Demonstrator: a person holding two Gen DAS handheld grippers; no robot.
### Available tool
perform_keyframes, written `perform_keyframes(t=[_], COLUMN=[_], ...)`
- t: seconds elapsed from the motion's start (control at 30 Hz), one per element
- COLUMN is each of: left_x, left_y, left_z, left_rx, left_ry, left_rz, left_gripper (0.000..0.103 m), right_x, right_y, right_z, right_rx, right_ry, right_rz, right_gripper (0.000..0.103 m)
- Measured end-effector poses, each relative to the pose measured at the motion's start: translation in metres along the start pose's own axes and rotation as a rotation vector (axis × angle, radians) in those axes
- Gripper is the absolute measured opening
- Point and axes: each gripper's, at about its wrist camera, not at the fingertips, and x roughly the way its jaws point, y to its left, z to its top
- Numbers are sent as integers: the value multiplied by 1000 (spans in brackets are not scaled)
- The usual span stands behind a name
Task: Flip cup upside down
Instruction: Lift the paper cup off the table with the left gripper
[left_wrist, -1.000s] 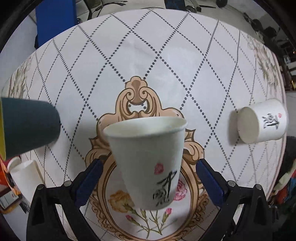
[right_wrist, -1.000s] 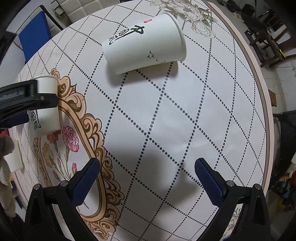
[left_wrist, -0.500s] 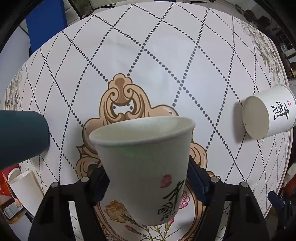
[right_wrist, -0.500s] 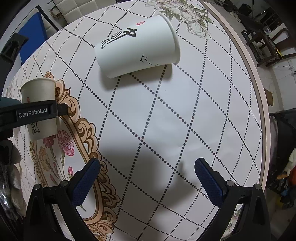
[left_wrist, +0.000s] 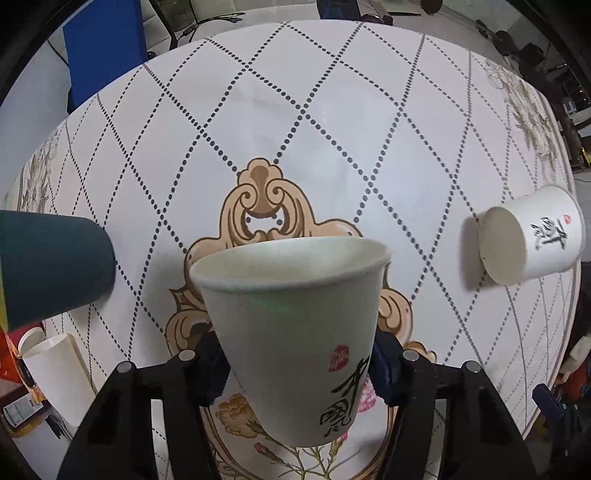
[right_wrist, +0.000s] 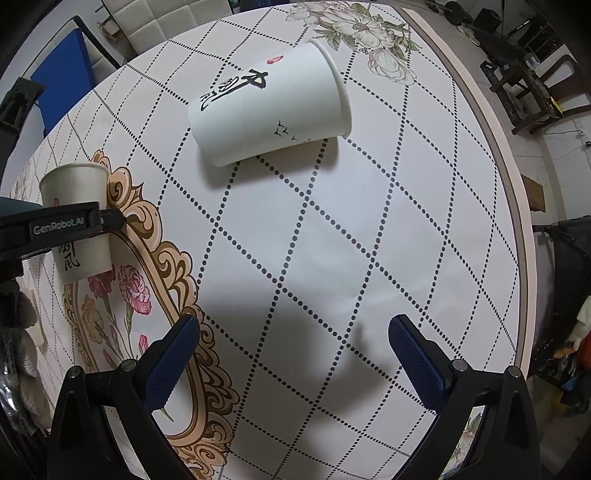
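A white paper cup (left_wrist: 295, 332) with black calligraphy stands upright, mouth up, between the pads of my left gripper (left_wrist: 299, 363), which is shut on its lower wall. The same cup (right_wrist: 75, 218) shows at the left of the right wrist view, held by the left gripper's black finger (right_wrist: 62, 225). A second white paper cup (right_wrist: 269, 107) lies on its side on the table; it also shows at the right of the left wrist view (left_wrist: 532, 240). My right gripper (right_wrist: 293, 363) is open and empty above the tablecloth, well short of the lying cup.
The round table (right_wrist: 369, 258) has a white cloth with dotted diamonds and a floral frame. A dark teal cylinder (left_wrist: 51, 266) lies at the left, white cups (left_wrist: 55, 369) below it. A blue chair (left_wrist: 103, 51) stands behind. The table edge (right_wrist: 517, 206) curves at the right.
My left gripper has closed on the upright cup, which now fills more of its view. My right gripper has stayed open and hardly moved.
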Motion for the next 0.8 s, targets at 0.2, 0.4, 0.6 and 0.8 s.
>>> perform_keyframes(t=[0.2, 0.4, 0.6, 0.8], left_x=[-20, -37, -34, -20], left_y=[3, 0, 18, 31], left_z=[-21, -65, -127, -190], left_rx=[-11, -20, -60, -99], left_ry=[-12, 14, 73, 136], left_rz=[-23, -34, -54, -74], left_gripper=[59, 59, 59, 59], right_x=[-6, -13, -22, -27], right_y=[-8, -18, -30, -46], right_z=[-16, -35, -72, -113], right_rx=[-4, -24, -55, -84], right_ry=[-3, -5, -3, 7], right_rz=[3, 5, 5, 7], right_gripper=[103, 103, 103, 103])
